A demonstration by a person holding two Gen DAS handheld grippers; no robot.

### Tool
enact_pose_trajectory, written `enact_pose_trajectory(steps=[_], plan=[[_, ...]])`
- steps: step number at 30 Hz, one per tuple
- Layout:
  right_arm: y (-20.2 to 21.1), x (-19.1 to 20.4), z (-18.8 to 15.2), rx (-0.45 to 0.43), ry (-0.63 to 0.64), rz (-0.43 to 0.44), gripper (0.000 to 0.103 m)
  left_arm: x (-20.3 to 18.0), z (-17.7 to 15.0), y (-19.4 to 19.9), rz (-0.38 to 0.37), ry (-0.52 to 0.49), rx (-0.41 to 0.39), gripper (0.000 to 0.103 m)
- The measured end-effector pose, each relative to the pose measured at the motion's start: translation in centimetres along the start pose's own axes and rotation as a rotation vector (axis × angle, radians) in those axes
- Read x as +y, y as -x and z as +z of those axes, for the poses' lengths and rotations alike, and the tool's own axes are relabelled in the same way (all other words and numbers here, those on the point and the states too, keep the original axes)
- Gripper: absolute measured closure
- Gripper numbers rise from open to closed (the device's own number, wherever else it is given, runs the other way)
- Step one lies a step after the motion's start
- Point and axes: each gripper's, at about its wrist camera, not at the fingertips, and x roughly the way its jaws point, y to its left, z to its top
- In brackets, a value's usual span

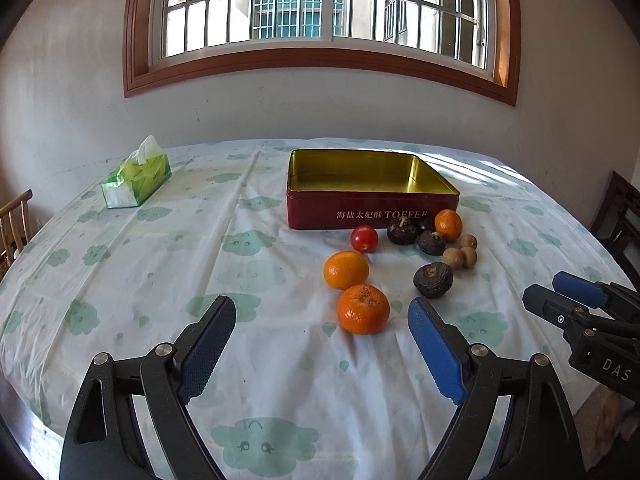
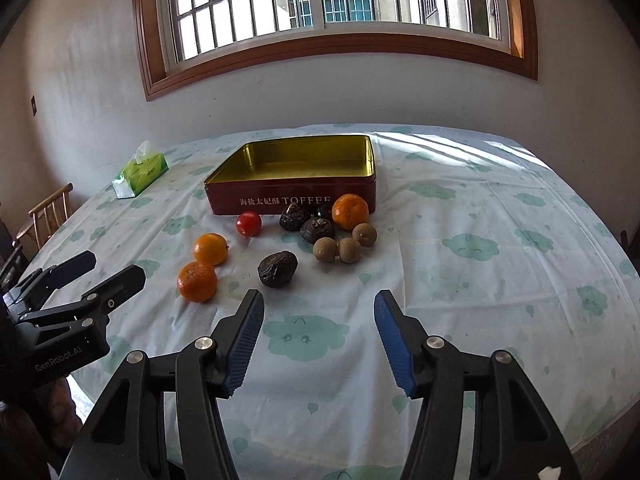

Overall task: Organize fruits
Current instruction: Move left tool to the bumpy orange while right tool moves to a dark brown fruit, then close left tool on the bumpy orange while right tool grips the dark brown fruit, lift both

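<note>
White walls and a barred, wood-framed window [image 1: 320,12] stand behind a surface [image 1: 160,280] covered in a pale cloth printed with green clouds. From the left wrist view, an open red tin [image 1: 360,200] with a gold inside sits near the middle, empty as far as can be seen. Just in front of it lie the fruits, all on the cloth: a cherry tomato [image 1: 364,239], three oranges, the nearest orange [image 1: 363,309] lying between and beyond the fingertips of the left hand-held gripper [image 1: 322,320], plus dark wrinkled fruits [image 1: 433,279] and small tan round ones [image 1: 460,257]. A green tissue pack [image 1: 136,174] lies far left. The left hand-held gripper stands wide and holds nothing. From the right wrist view, the same tin [image 2: 296,196] and fruits appear left of centre, the nearest dark fruit [image 2: 277,269] just beyond the left fingertip. The right hand-held gripper [image 2: 319,306] has its jaws apart, somewhat narrower, over bare cloth, gripping nothing. A chair [image 2: 50,214] stands at far left.
</note>
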Motion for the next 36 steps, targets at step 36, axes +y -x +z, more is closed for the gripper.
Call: enact_pose_trajectory(steps=[36], plan=[[-12.4, 2.5, 3.8, 0.239, 0.141, 0.203, 0.070, -1.6, 0.4, -9.6, -0.075, -0.073, 0.217, 0.056]])
